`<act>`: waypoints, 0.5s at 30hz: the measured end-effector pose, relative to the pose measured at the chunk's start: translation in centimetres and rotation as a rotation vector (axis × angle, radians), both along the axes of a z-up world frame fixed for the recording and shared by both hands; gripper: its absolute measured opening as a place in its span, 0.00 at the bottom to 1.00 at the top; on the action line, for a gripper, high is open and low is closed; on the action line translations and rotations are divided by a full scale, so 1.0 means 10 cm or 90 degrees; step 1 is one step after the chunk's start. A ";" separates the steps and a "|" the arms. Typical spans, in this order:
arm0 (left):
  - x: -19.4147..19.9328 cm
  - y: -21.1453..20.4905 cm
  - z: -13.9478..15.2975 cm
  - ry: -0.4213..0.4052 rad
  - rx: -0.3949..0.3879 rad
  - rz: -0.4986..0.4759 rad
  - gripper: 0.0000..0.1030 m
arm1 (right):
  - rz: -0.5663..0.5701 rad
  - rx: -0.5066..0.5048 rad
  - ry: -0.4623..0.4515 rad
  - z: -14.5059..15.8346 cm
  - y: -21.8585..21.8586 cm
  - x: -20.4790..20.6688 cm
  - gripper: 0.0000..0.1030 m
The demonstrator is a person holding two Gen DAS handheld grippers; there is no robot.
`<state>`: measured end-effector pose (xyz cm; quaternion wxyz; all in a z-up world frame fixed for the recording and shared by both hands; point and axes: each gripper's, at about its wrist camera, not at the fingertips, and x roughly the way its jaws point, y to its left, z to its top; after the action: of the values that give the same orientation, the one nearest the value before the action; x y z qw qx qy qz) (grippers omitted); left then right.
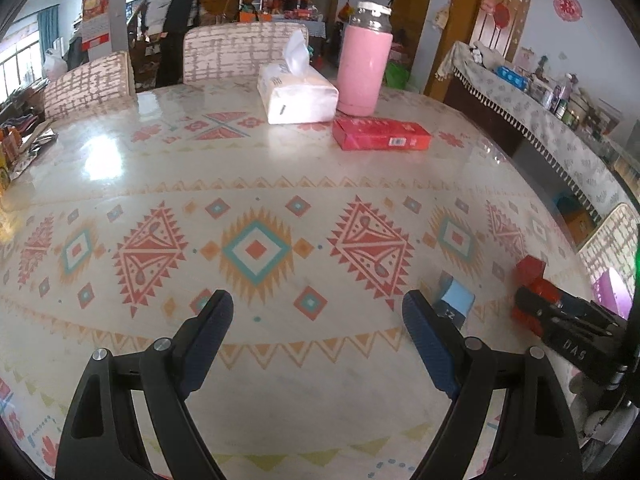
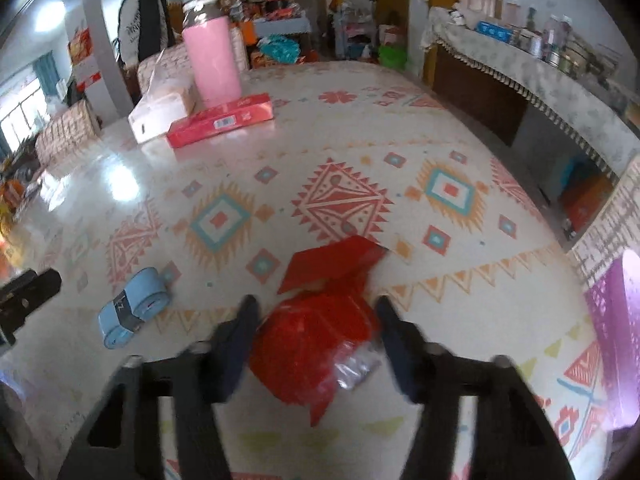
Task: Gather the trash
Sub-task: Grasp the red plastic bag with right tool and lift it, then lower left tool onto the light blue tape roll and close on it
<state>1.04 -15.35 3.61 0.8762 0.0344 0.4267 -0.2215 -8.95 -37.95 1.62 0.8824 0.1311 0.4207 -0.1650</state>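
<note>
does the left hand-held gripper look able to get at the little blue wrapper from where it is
Probably yes. The left hand-held gripper is open, and the blue wrapper lies just beyond its right finger on bare table. Nothing sits between them; a short shift right should line it up.

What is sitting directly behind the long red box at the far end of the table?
Behind the red box stands a pink bottle with a silver top, and beside that a white tissue pack. The bottle's base edge and the table just behind the box are covered.
</note>
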 end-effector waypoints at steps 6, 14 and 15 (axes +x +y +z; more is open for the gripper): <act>-0.03 -0.10 -0.12 0.013 0.013 -0.026 0.83 | -0.006 0.070 -0.070 -0.02 -0.13 -0.12 0.40; -0.04 -0.32 -0.22 0.045 0.021 -0.065 0.83 | -0.008 0.125 -0.098 -0.04 -0.22 -0.12 0.40; -0.03 -0.35 -0.22 0.051 0.017 -0.072 0.83 | -0.007 0.127 -0.099 -0.04 -0.22 -0.12 0.40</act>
<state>0.74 -18.85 1.44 0.8439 0.0614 0.4618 -0.2661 -10.18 -40.17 1.21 0.8940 0.2325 0.3649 -0.1165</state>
